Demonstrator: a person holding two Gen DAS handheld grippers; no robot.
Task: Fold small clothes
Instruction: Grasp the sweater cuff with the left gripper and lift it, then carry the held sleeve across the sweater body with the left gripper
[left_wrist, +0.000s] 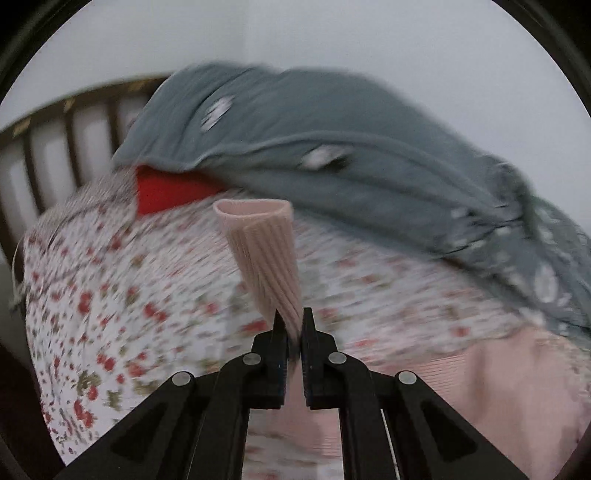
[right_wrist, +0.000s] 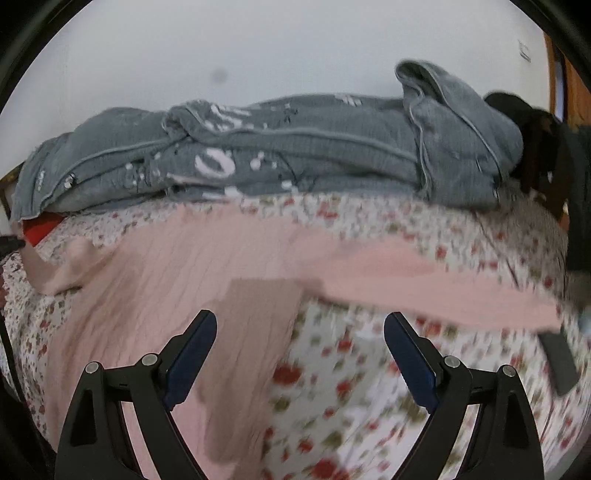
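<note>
pink top spread out, fold barely begun

on the left, the left hand-held gripper (left_wrist: 293, 325) is clamped on a sleeve cuff of the pale pink ribbed knit top (left_wrist: 264, 254), lifted off the white bed sheet with small red flowers (left_wrist: 110, 295). the top's body (right_wrist: 166, 266) lies spread across the bed, its other sleeve trailing rightward. the right hand-held gripper (right_wrist: 300, 354) hovers over the hem with fingers wide apart, holding nothing. a crumpled grey quilt (right_wrist: 295, 151) lies behind. judging by this, only a first sleeve fold is under way; body folds remain.
</note>
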